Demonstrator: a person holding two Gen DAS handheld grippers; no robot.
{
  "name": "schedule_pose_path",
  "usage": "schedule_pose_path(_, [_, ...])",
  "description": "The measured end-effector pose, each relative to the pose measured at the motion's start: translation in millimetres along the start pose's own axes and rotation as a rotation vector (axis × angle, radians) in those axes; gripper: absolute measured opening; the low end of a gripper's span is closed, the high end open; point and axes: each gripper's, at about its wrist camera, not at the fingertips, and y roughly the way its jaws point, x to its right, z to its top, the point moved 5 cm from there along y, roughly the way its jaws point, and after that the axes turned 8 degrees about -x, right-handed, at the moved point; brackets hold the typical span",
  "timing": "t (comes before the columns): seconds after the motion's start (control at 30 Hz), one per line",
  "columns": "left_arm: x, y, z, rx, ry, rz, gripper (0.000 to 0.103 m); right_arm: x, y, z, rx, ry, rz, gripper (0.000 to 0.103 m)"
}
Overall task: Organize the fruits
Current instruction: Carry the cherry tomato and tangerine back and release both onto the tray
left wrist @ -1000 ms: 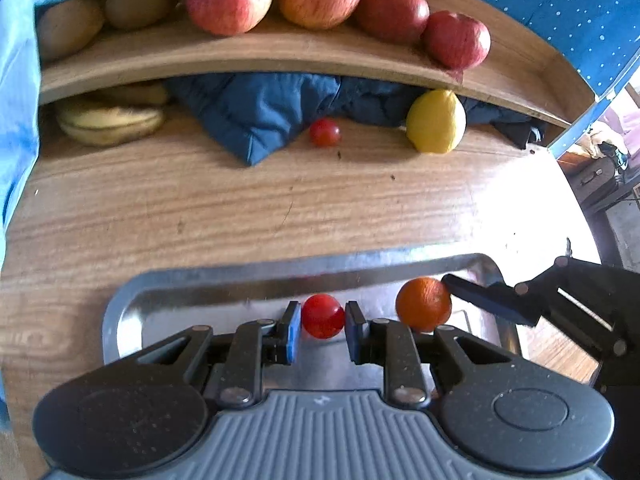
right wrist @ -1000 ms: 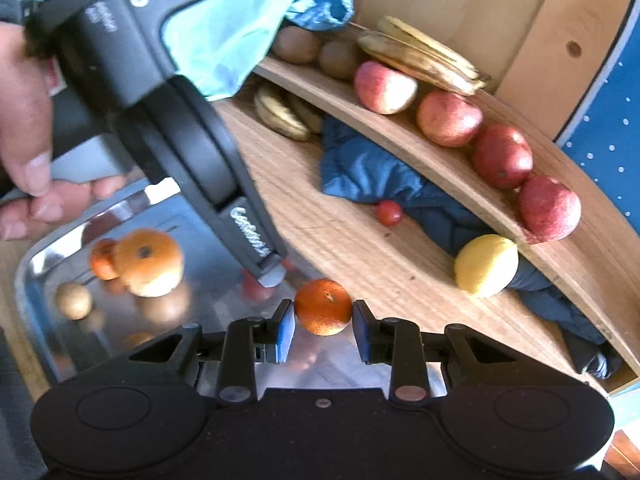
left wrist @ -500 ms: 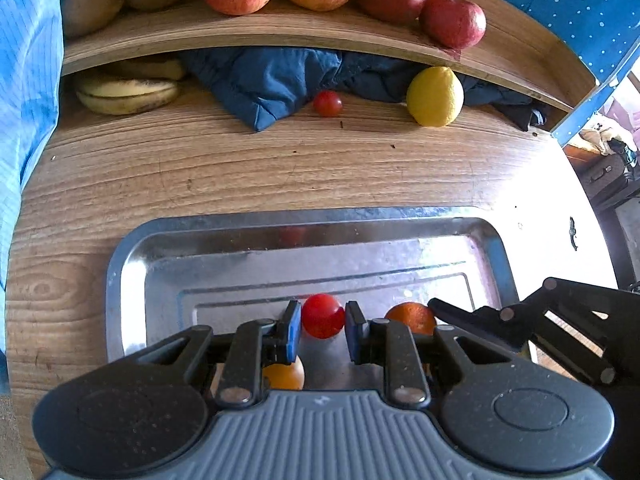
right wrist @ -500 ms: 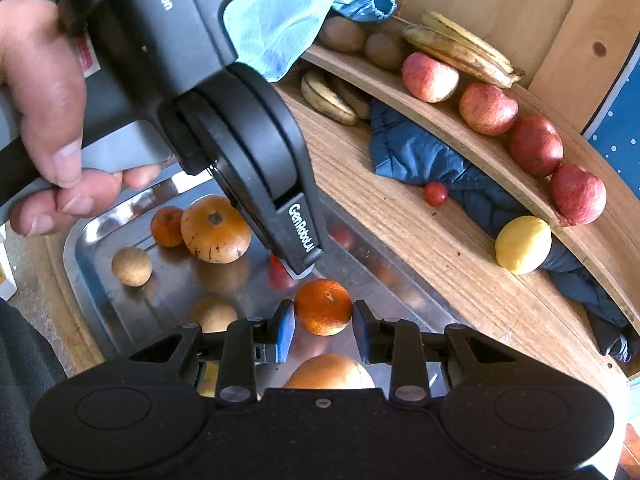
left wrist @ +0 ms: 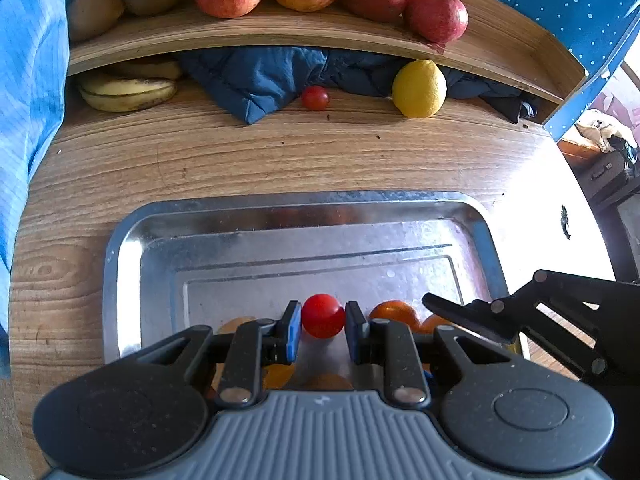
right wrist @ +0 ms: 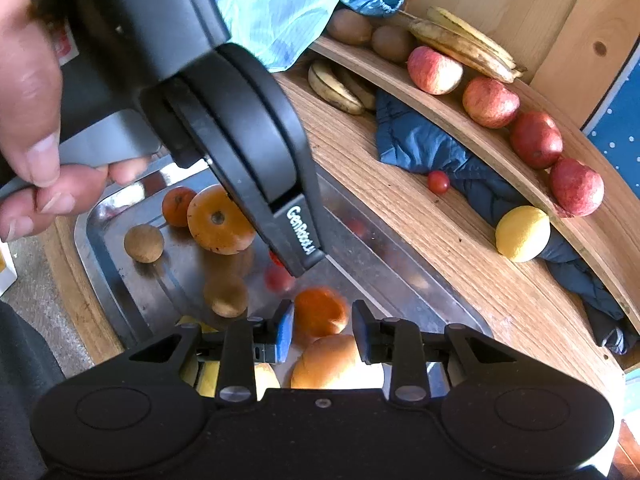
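Left gripper (left wrist: 322, 330) pinches a glossy cherry tomato (left wrist: 322, 316) over the dented steel tray (left wrist: 256, 216). Right gripper (right wrist: 322, 330): jaws spread, a blurred tangerine (right wrist: 320, 311) loose between them, touching neither pad. Grainy wooden tabletop (left wrist: 240, 160), curved shelf of red apples (left wrist: 435, 16) behind. Only the right wrist view shows a hand (right wrist: 28, 120) and a smooth persimmon (right wrist: 218, 220) on the tray.
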Motion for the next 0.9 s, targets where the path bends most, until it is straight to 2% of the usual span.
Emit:
schedule_pose_path(0.27, [2.6,-10.5,-11.0,0.027,-0.023,0.004,0.026,3.3,-19.8,-11.8,0.037,0.046,-0.022,0.039])
schedule_pose_path(0.43, [4.8,-25.3,-20.7,0.066,-0.042,0.0,0.035,3.9,-35.6,-21.5,0.062,0.094,-0.031,0.045])
schedule_pose_path(0.57, [5.3,-39.1,-31.5,0.102,-0.051,0.031,0.059,5.6,-49.3,-29.4,0.086,0.148,-0.027,0.054])
schedule_pose_path(0.63, [4.3,-45.4,-37.3,0.113,-0.055,0.043,0.063,5.7,-55.3,-33.2,0.097,0.174,-0.023,0.059])
schedule_pose_path(0.7, [2.2,-52.1,-43.9,0.124,-0.065,0.047,0.074,6.5,-61.4,-37.6,0.107,0.207,-0.017,0.066])
schedule_pose_path(0.9, [-8.2,-72.0,-64.7,0.171,-0.07,0.063,0.099,8.8,-75.5,-47.3,0.129,0.315,0.024,0.085])
